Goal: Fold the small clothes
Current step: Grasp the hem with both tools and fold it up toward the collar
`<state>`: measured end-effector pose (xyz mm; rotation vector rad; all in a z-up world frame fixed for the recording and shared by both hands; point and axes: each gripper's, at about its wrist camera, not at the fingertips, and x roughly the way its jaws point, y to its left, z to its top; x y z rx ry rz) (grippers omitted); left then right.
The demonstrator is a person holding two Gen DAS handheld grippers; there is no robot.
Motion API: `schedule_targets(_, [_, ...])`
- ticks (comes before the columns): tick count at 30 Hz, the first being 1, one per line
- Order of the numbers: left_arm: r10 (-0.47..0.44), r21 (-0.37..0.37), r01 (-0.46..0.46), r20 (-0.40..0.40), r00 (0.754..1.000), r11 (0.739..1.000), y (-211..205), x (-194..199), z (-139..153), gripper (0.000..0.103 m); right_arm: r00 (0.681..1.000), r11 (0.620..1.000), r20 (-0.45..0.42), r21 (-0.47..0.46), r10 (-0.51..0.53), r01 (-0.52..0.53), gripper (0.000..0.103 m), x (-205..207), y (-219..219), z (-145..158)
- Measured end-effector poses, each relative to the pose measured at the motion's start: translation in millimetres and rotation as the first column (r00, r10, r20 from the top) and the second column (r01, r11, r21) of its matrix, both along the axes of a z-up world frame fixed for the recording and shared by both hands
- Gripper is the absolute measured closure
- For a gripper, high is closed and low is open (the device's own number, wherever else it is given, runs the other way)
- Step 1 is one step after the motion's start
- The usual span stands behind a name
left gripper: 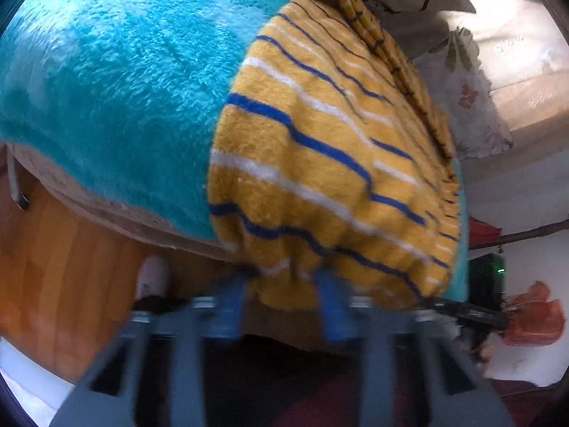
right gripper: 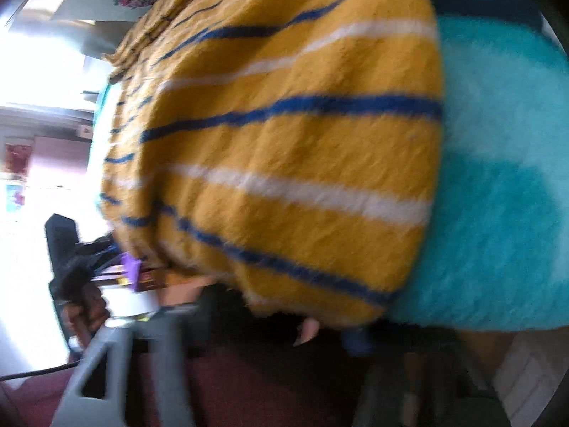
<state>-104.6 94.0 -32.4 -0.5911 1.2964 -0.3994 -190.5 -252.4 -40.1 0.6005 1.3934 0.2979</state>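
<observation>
Striped garment [left gripper: 320, 163] on teal blanket [left gripper: 117, 82], hem pinched in left tool [left gripper: 284, 284], right tool's grip unclear.

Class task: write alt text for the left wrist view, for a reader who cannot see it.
A yellow garment with blue and white stripes lies on a fluffy turquoise blanket, its near hem pinched between the blue fingers of the left gripper. The picture is blurred; orange wooden floor shows lower left.

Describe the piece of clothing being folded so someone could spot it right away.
Find the fluffy turquoise blanket covering the surface. On it, at the near edge, lies the garment. It is mustard yellow fleece with thin blue and white stripes, the only striped thing there.
</observation>
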Motion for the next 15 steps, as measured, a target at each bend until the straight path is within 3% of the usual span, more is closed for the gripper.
schedule_targets(3, [-0.027, 0.045, 0.026, 0.011, 1.000, 0.999, -5, -9, 21, 0.085, 1.000, 0.999, -0.009, 0.048, -0.003, 0.004, 0.087, -9, -5, 5])
schedule_targets(7, [-0.069, 0.084, 0.064, 0.065, 0.995, 0.994, -13, -15, 64, 0.089, 0.998, 0.995, 0.029, 0.075, 0.064, -0.066, 0.090, -17, -3, 35])
schedule_targets(9, [-0.064, 0.058, 0.058, 0.105, 0.992, 0.997, -14, -8, 89, 0.089, 0.991, 0.991, 0.090, 0.086, 0.099, -0.107, 0.090, -16, -1, 64])
schedule_targets(13, [-0.042, 0.049, 0.033, 0.195, 0.980, 0.998, -21, 38, 126, 0.096, 0.974, 0.989, 0.210, 0.097, 0.089, -0.111, 0.090, 15, -7, 104])
schedule_targets(15, [0.009, 0.050, -0.021, 0.227, 0.974, 0.999, -19, 71, 136, 0.096, 0.964, 0.998, 0.262, 0.047, 0.037, -0.051, 0.089, 48, -14, 116])
